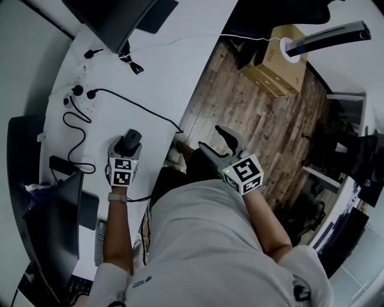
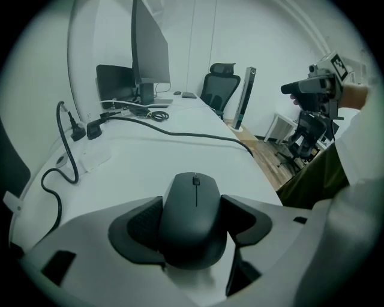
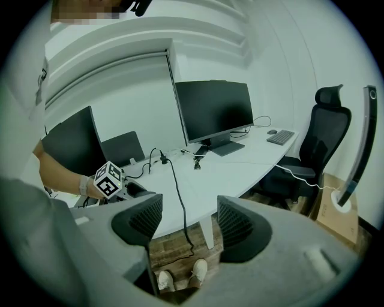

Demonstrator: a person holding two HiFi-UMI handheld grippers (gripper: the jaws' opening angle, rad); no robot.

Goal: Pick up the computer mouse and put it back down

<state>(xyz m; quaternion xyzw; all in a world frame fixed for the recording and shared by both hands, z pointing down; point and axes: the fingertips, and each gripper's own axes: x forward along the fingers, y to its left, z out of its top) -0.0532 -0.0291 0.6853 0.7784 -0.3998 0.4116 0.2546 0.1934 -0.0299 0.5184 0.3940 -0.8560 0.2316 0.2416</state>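
A dark grey computer mouse (image 2: 192,217) sits between the two jaws of my left gripper (image 2: 191,225), which press on its sides. In the head view the left gripper (image 1: 129,144) holds the mouse (image 1: 131,138) over the white desk (image 1: 156,78); I cannot tell whether the mouse touches the desk. My right gripper (image 1: 219,141) hangs open over the wooden floor, away from the desk, with nothing between its jaws. In the right gripper view its open pads (image 3: 144,220) frame the floor and a pair of shoes below.
A black cable (image 1: 129,105) runs across the desk from a power strip (image 1: 81,96). Monitors (image 1: 111,18) stand at the far end and near left. A keyboard (image 1: 100,243) lies close to me. A cardboard box (image 1: 276,60) and office chairs are on the floor to the right.
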